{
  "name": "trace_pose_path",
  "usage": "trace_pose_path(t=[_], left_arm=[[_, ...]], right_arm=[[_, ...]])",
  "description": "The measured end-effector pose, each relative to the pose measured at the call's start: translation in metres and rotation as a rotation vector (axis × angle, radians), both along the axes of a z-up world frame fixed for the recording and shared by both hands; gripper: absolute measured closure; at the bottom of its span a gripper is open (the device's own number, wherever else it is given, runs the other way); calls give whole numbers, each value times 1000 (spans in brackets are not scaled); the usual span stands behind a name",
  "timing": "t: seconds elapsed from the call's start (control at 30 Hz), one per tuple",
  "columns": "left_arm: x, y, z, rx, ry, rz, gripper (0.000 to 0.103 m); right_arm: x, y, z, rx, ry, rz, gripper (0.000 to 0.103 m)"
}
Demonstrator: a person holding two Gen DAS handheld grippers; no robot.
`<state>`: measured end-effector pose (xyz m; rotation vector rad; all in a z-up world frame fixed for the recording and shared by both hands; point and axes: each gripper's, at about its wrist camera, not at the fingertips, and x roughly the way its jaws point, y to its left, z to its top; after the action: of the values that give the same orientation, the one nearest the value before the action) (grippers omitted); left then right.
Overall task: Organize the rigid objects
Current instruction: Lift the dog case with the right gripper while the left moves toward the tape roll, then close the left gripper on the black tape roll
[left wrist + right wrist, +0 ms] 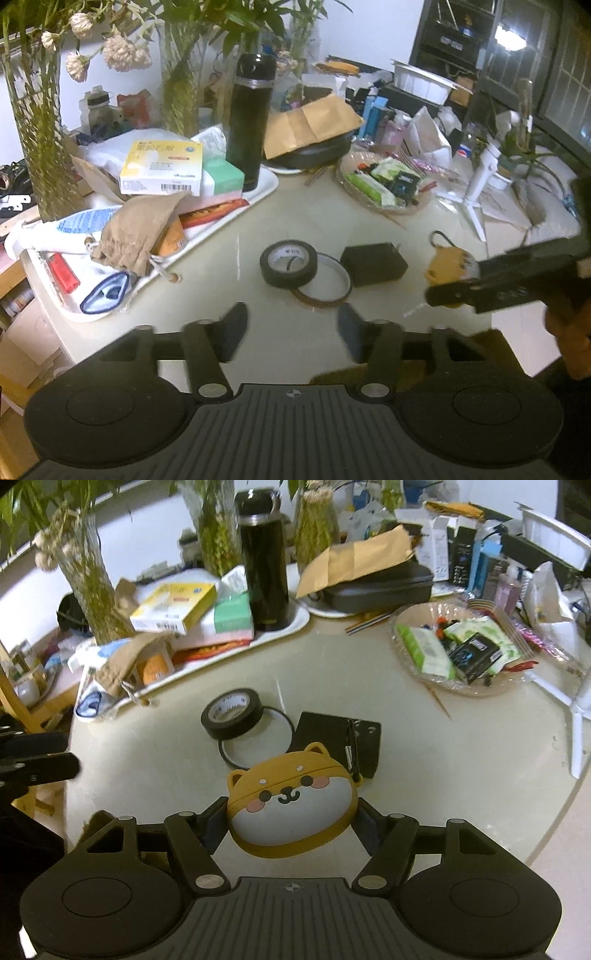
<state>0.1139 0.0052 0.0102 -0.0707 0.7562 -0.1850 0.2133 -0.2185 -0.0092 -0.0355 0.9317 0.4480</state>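
Left tool (291, 328): jaws apart, nothing between them, above the worktop (295, 229).
Tape roll (288, 262): mid-worktop, leaning on a thin ring (325, 282).
Black box (373, 264): just right of the ring.
Right tool (291, 821): clamped on a dog-faced case (291, 799), lifted clear of the worktop.

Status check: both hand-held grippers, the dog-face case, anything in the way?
Right hand-held gripper shut on dog-face case, lifted. Left hand-held gripper open, empty. Black tape roll, thin ring, black box on table ahead.
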Motion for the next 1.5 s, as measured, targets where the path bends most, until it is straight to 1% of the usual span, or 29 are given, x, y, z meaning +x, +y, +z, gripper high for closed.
trace_pose_path(t=[0.17, 0.2, 0.27, 0.43, 0.47, 0.5, 0.63, 0.93, 1.0, 1.17, 1.5], left_arm=[[13, -4, -2, 21, 7, -10, 43], [15, -4, -4, 23, 9, -10, 38], [20, -4, -6, 24, 9, -8, 34], [33, -5, -13, 15, 29, 3, 33], [36, -5, -15, 13, 34, 5, 32], [39, -5, -17, 11, 36, 6, 29], [48, -7, -20, 14, 32, 10, 25], [71, -8, -31, 10, 30, -16, 20], [77, -9, -35, 11, 28, -26, 18], [92, -9, -47, 6, 29, -56, 18], [130, -11, -78, -33, 108, -103, 17]], right_arm=[[-11, -18, 9, 37, -13, -27, 31], [-13, -22, 9, 40, -15, -31, 31], [-18, -29, 10, 46, -17, -37, 31], [-27, -42, 8, 61, -16, -54, 31], [-28, -43, 8, 62, -18, -58, 31], [-28, -45, 8, 64, -19, -61, 31], [-30, -49, 10, 75, -27, -71, 31], [-32, -54, 13, 73, -41, -72, 31], [-33, -57, 12, 67, -41, -73, 31], [-33, -67, 9, 60, -33, -86, 31], [-32, -79, 7, 67, -34, -106, 31]])
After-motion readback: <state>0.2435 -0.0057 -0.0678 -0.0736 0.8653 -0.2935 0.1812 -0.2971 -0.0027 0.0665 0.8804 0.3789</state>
